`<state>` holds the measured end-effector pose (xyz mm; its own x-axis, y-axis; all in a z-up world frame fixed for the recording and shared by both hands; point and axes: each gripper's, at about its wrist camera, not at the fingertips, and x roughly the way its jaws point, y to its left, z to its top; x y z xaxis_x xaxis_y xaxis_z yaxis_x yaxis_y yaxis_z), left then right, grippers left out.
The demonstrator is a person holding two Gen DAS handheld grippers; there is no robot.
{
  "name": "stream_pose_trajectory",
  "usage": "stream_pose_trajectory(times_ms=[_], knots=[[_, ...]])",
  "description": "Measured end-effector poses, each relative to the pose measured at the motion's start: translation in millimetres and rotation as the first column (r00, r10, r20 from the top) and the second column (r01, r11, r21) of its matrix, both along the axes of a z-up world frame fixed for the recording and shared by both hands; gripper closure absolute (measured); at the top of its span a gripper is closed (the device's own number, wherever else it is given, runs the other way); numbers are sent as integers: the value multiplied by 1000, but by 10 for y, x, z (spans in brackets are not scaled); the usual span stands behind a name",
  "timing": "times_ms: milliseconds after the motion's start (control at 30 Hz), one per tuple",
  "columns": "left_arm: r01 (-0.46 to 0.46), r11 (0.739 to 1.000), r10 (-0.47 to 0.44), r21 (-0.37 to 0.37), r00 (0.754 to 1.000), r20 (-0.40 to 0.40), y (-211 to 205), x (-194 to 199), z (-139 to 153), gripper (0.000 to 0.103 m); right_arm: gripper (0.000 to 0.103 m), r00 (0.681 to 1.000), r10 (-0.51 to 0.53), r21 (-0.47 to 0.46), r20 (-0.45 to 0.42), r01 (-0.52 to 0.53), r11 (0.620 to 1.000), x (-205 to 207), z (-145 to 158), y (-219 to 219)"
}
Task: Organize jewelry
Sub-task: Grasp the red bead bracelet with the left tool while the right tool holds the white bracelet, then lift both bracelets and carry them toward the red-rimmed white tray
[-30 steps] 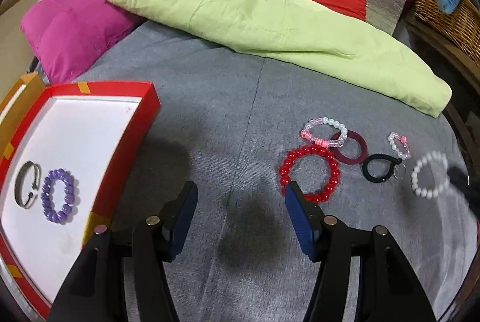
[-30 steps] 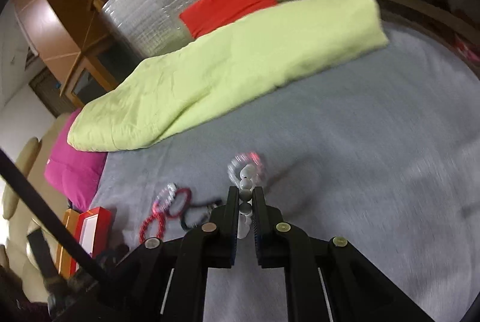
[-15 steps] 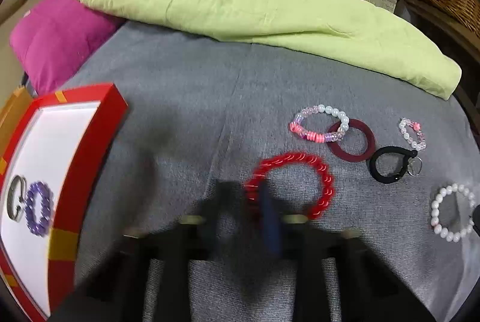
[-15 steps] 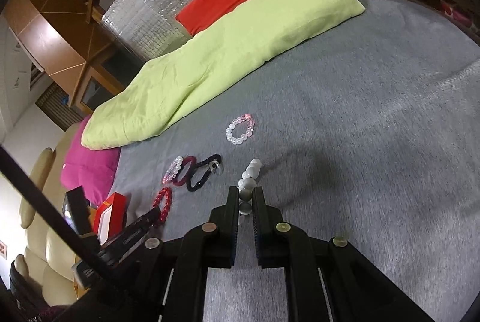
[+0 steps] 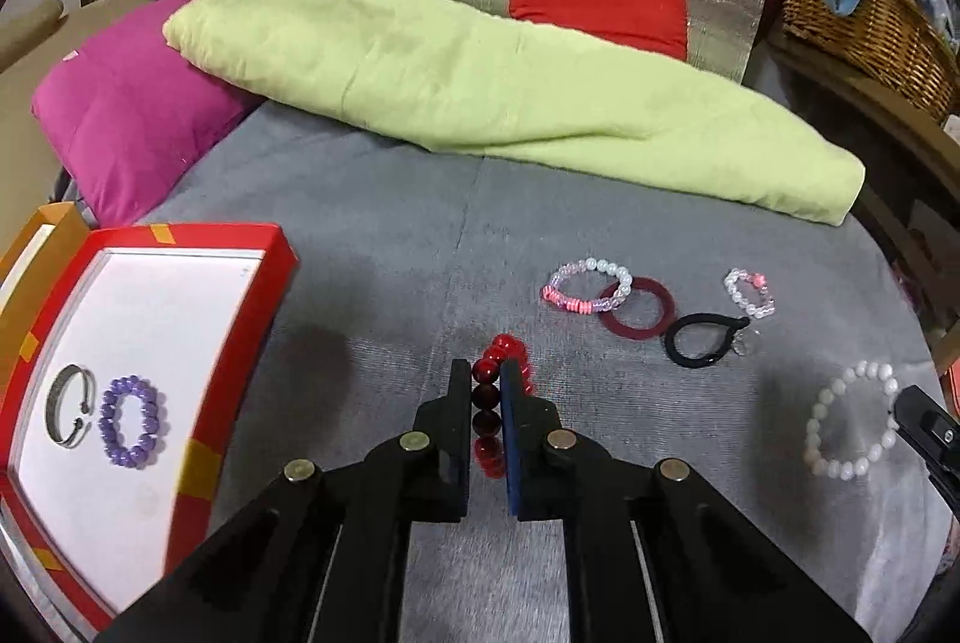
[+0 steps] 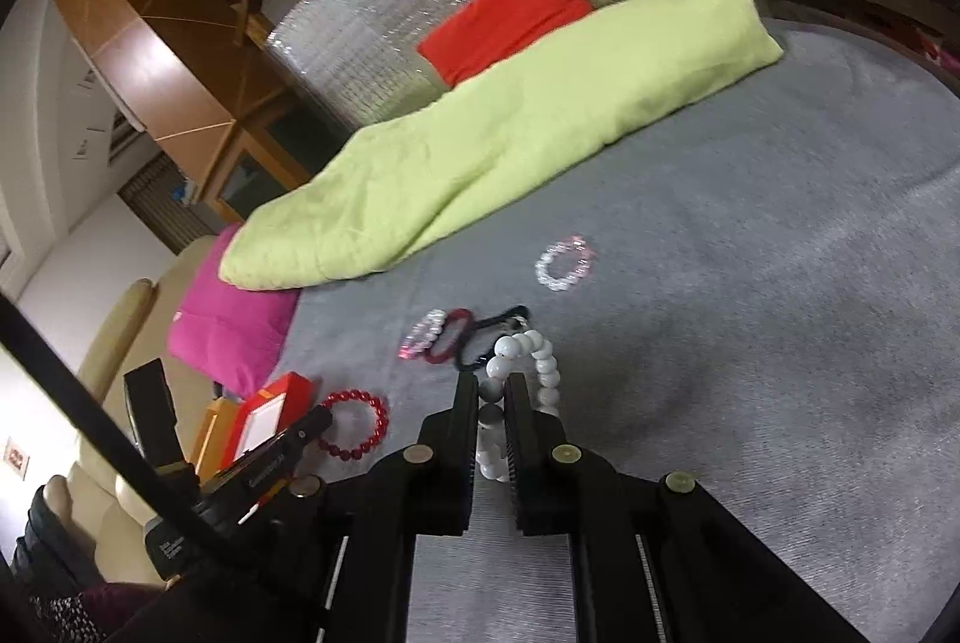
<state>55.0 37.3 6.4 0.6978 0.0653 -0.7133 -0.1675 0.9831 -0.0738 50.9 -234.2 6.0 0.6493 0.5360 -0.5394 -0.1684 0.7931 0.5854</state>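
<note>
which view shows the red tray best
Left wrist: the tray sits large at left, its white floor holding a silver cuff and a purple bracelet. Right wrist shows it only small, far and partly hidden.

No legible text or labels anywhere

Open grey bedcover (image 5: 372,283) between red tray (image 5: 240,373) and bracelet cluster (image 5: 606,289); green blanket (image 5: 510,97) behind.

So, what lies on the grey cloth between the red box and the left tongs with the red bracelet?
Nothing: in the left wrist view, the cloth is bare between the red box and the tongs holding the red bracelet.
</note>
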Motion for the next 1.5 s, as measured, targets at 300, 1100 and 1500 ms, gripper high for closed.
stream_pose_trajectory(times_ms=[300, 1100, 1500], knots=[[36, 999, -37, 21, 999, 34, -113, -121, 133, 94, 94, 999, 25, 46, 25, -26, 999, -29, 58, -7], [-1, 999, -3, 39, 997, 80, 74, -296, 286, 94, 94, 996, 61, 16, 59, -62, 998, -53, 98, 75], [-39, 999, 40, -9, 994, 98, 274, -318, 319, 94, 94, 991, 108, -9, 78, -107, 994, -56, 115, 191]])
